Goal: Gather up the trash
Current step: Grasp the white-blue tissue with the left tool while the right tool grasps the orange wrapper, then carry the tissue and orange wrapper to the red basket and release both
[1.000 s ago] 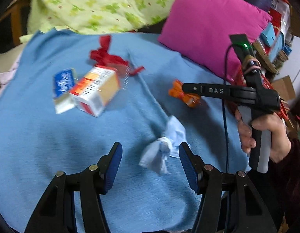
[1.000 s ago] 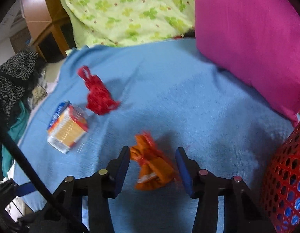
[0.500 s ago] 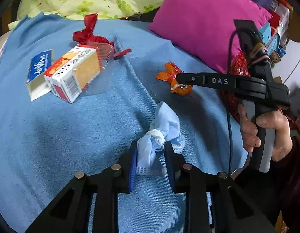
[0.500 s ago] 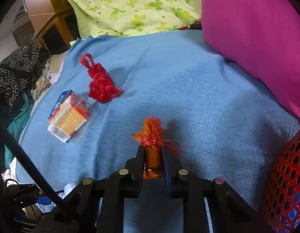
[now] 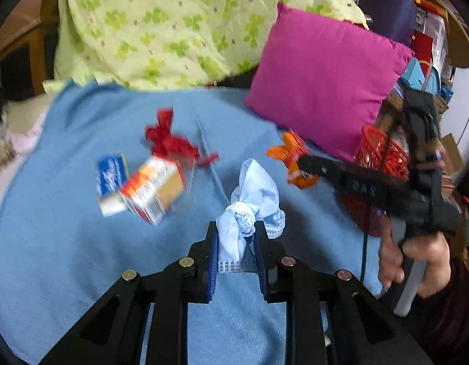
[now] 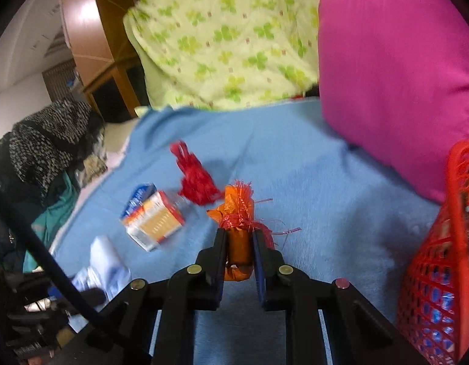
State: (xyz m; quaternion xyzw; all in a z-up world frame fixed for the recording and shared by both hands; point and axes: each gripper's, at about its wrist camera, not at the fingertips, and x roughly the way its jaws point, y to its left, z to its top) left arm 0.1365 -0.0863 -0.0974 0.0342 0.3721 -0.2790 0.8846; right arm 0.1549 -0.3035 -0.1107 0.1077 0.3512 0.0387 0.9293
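The left gripper point(image 5: 236, 238) pinches the pale blue wad point(image 5: 254, 200); the right gripper point(image 6: 238, 249) pinches the upright orange wrapper point(image 6: 237, 213). The red basket point(image 6: 441, 273) sits just right, nearer the right hand; 2 boxes point(image 6: 152, 220) lie beyond.

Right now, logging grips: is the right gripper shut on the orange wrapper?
Shut on it: the right gripper pads press both sides of the orange wrapper.

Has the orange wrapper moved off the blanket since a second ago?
Yes. The orange wrapper lay on the blue blanket between open jaws; now the right gripper is shut on it and has raised it above the blanket, beside the red basket.
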